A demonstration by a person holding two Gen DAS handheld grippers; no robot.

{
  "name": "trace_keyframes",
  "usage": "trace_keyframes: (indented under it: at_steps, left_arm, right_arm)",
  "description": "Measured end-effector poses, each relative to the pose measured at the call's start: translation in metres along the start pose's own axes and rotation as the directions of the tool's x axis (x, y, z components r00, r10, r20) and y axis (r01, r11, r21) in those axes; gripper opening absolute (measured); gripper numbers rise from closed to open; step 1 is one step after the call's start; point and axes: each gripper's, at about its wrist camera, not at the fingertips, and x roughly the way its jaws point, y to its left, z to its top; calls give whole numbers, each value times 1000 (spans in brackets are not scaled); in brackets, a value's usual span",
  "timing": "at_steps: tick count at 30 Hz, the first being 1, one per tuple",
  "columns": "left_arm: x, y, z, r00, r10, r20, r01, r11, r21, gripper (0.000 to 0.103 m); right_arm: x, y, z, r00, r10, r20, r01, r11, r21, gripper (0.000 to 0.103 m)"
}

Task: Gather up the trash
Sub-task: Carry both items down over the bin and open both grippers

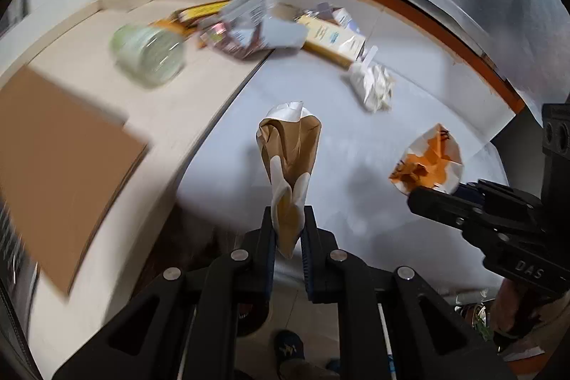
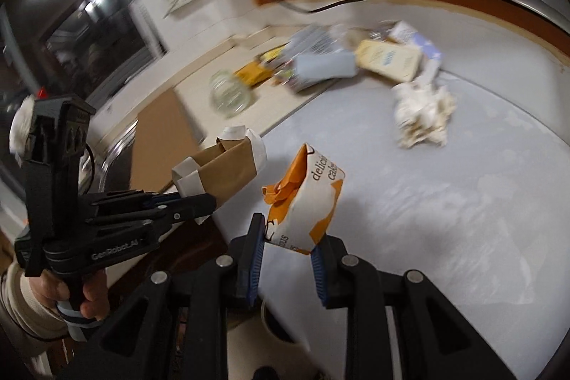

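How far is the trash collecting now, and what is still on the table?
No bin is in view, so nothing shows as done. In hand: the left tongs pinch a brown paper bag, the right tongs an orange wrapper. Left on the table: a crumpled white paper, a glass jar and a blurred pile of boxes.
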Motion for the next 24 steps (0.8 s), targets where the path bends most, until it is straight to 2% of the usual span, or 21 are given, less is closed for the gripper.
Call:
trace_keyframes:
  at_steps: [6,11,15,19,24]
  left_arm:
    - [-27,18,-68,999,37,-40,-39,999,-38,11]
    - [-20,30,-116,991,60,-119,-68,996,-63,11]
    - [12,43,-150,980,52,-193,-72,993,-98,11]
    - [58,59,-178,965,46,-258,-81,988,-128,11]
    - [126,90,-206,950,41,-310,-103,977,-184,11]
  right_arm:
    - [14,47,-42,994,65,-86,-75,990,-119,24]
    - [51,71,-81,970,83,-227,-122,979,-162,24]
    - [96,75,-116,940,70,-333,-127,980,-154,24]
    - [148,65,-151,908,40,-417,-99,988,-121,25]
    - [214,48,-188,883,0,-470,-61,991,-115,25]
